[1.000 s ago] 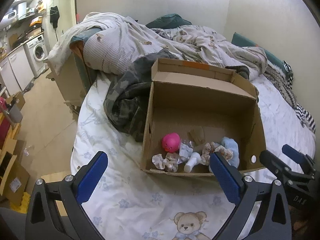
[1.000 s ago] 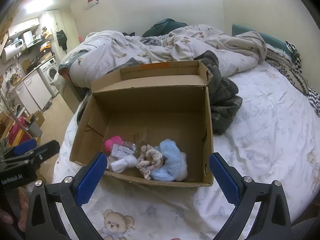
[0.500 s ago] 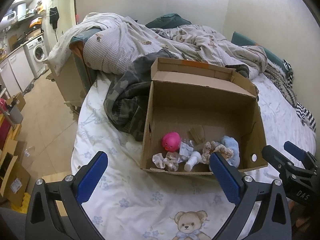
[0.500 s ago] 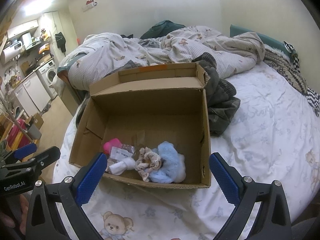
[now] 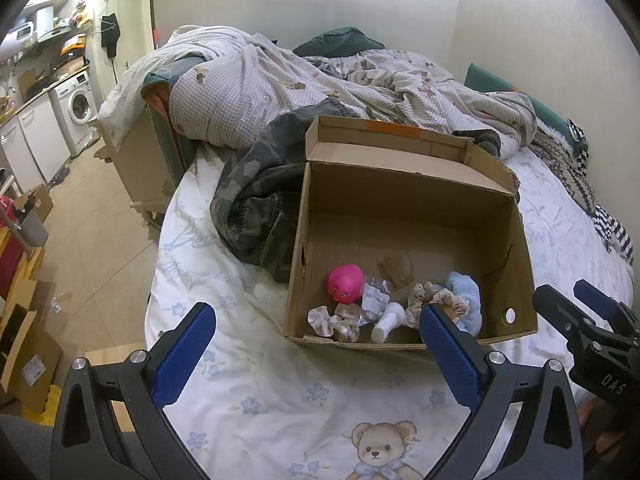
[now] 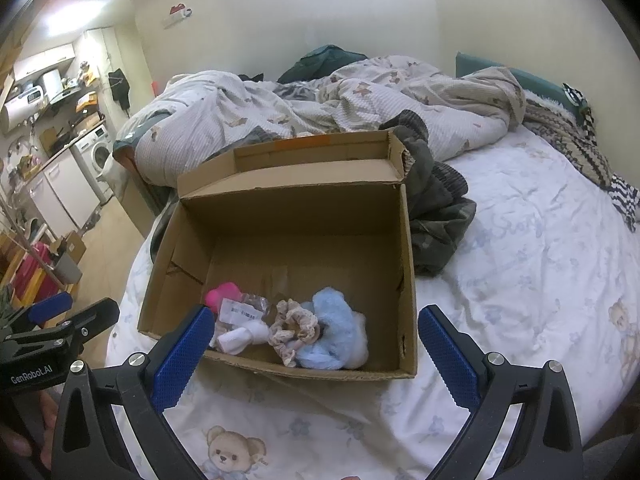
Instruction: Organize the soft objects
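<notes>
Well, claws [image 5: 316,344] [image 6: 314,346] spread (box [image 5: 516,240] filled).

My left camera looks forward along my left gripper [image 5: 316,344] from above the foot edge of the bed [image 5: 256,408], facing the headboard end, with the cardboard box [image 5: 404,208] near and slightly right of centre. My right camera rides my right gripper [image 6: 312,348] just beside it, from the same foot edge, facing the same way, the box [image 6: 296,216] slightly left. Both views share the box, the rumpled duvet [image 5: 248,92] behind it, and the kitchen corner at far left. Each view catches the other gripper at its edge.
</notes>
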`<state>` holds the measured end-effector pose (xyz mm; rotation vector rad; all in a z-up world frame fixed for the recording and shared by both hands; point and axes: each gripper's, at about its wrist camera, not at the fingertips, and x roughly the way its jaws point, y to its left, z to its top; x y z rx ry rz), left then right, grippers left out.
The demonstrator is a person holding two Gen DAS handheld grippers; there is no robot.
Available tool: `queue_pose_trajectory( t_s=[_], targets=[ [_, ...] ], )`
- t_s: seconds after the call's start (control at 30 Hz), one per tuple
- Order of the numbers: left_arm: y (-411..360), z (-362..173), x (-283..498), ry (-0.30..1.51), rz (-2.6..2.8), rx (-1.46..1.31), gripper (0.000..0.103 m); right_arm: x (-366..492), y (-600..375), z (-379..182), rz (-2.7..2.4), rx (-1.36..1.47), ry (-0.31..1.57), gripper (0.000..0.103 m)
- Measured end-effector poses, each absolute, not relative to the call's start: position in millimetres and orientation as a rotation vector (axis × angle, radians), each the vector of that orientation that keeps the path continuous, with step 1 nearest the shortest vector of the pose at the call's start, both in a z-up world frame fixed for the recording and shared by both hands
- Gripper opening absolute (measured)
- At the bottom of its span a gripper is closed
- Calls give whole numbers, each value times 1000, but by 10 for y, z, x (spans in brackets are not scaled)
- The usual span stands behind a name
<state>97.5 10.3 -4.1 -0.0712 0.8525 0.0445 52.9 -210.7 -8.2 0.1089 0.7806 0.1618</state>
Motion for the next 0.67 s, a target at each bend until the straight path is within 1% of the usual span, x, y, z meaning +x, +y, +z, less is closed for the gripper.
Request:
queue_pose_trajectory(
  t_s=[0.67],
  targets=[
    [98,-61,966,859,52,-52,102,515,-2144,-73,155,131,773,103]
  ],
)
